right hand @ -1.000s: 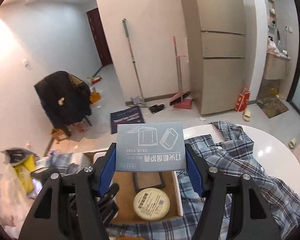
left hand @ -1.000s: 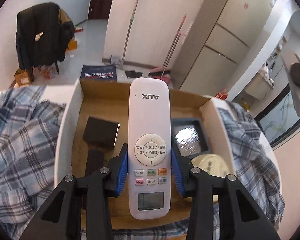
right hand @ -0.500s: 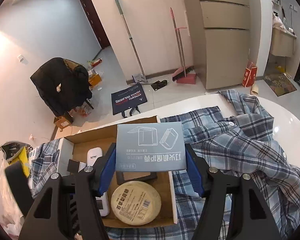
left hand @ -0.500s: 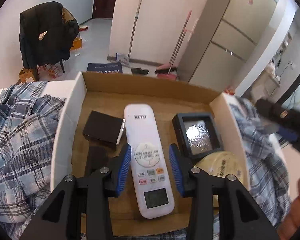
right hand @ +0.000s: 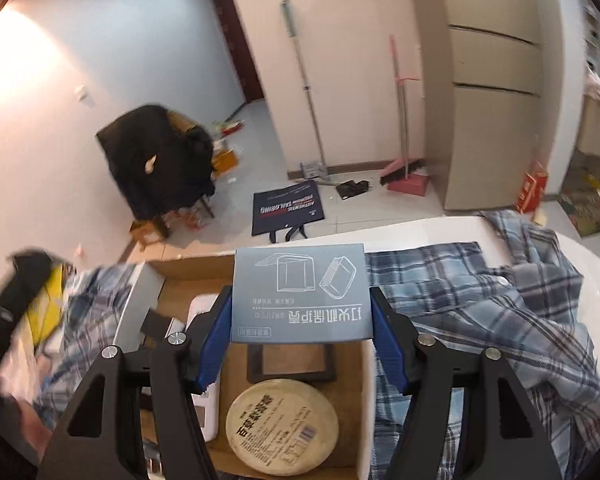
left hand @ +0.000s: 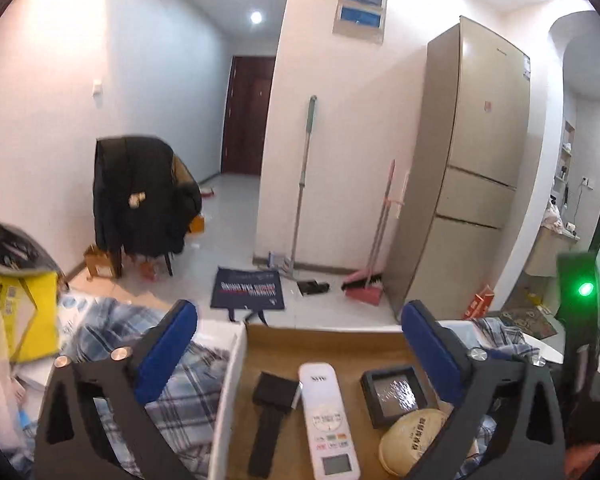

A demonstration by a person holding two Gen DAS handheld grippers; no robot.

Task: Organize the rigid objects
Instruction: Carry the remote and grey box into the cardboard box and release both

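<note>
Left gripper (left hand: 300,344) had its jaws opening, already spread about as wide as they go, with nothing pinched between the blue pads (left hand: 168,346). It sat above the near end of the cardboard box (left hand: 324,338), and the white remote (left hand: 329,420) lay flat on the box floor below the gap, touched by neither pad. Its long axis ran front to back in the box, the logo end pointing away toward the far wall and the little display end nearest the camera. Beside it on the left lay a black flat piece (left hand: 274,392) with a dark strip under it, and on the right a black square tray (left hand: 398,396) with a round beige tin (left hand: 414,436) overlapping its near corner. Right gripper (right hand: 300,344) was clamped tight on a grey-blue carton (right hand: 300,292), pads pressing both short sides, so the carton's long axis ran crosswise between the fingers; its printed face was toward the camera with the text upside down, and it hung over the box rather than resting in it. That right wrist view was the only one showing the carton, plus the plaid shirt (right hand: 480,312) spread over the white table (right hand: 420,232) to the right of the box. In that view the remote was mostly hidden behind the left finger, while the left wrist view showed it whole.
</note>
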